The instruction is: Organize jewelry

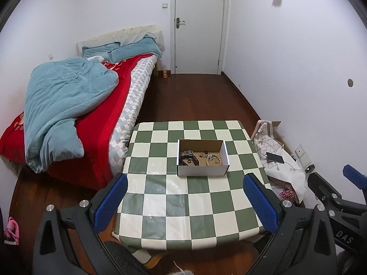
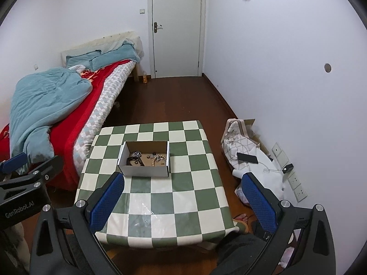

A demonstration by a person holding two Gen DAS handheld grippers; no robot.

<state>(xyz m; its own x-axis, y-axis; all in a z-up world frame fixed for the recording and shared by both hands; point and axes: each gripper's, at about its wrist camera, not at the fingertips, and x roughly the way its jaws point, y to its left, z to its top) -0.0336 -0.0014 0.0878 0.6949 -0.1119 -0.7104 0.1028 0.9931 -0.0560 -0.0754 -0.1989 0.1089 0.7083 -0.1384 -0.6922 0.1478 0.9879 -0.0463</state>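
- The table stands beside the bed, covered in a green-and-cream checked cloth, and an open cardboard box sits near its middle — the only thing on it.
- All the jewelry lies inside that box: a silvery chain cluster toward the far left corner, a dark bangle just in front of it, a pale bead bracelet to the right, and some small pieces in between that I cannot make out.
- The left gripper hangs above the table's near edge, its jaws spread wide with nothing between them; the box is framed in the gap, well ahead.
- The right gripper is held level with it on the other side, jaws equally wide and empty, the box ahead and a little to its left.
- Both tools look parked in a ready stance, well apart from the box — my guess is that sorting has not begun.
- The box's low walls keep the pieces from rolling off, but they will force a steep approach from above.
- The chain and beads look prone to tangling, so lifting 1 piece may drag its neighbour.
- A phone on its cable lies on bags by the wall, clear of the work.
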